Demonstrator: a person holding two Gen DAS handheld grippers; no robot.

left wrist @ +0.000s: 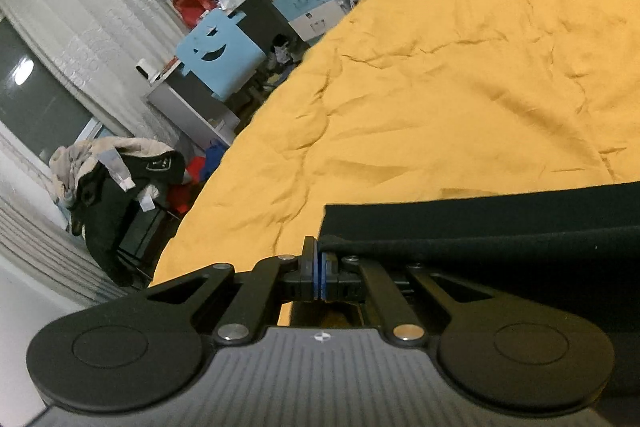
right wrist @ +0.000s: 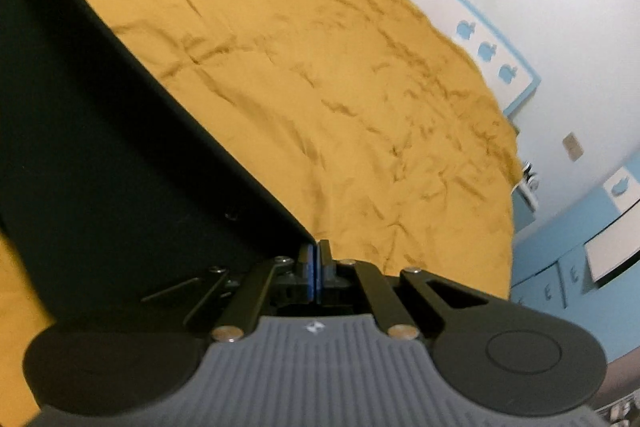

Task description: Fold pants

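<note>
I have both claws pinched on the black pants: my left claw (left wrist: 320, 269) grips a corner at lower centre of its frame, my right claw (right wrist: 316, 267) grips an edge at lower centre of its own. The pants (left wrist: 500, 227) stretch taut between them above the yellow bedsheet (left wrist: 460, 67). I judge a fold is mid-carry; next I should lay this edge down evenly. No readable writing anywhere.
</note>
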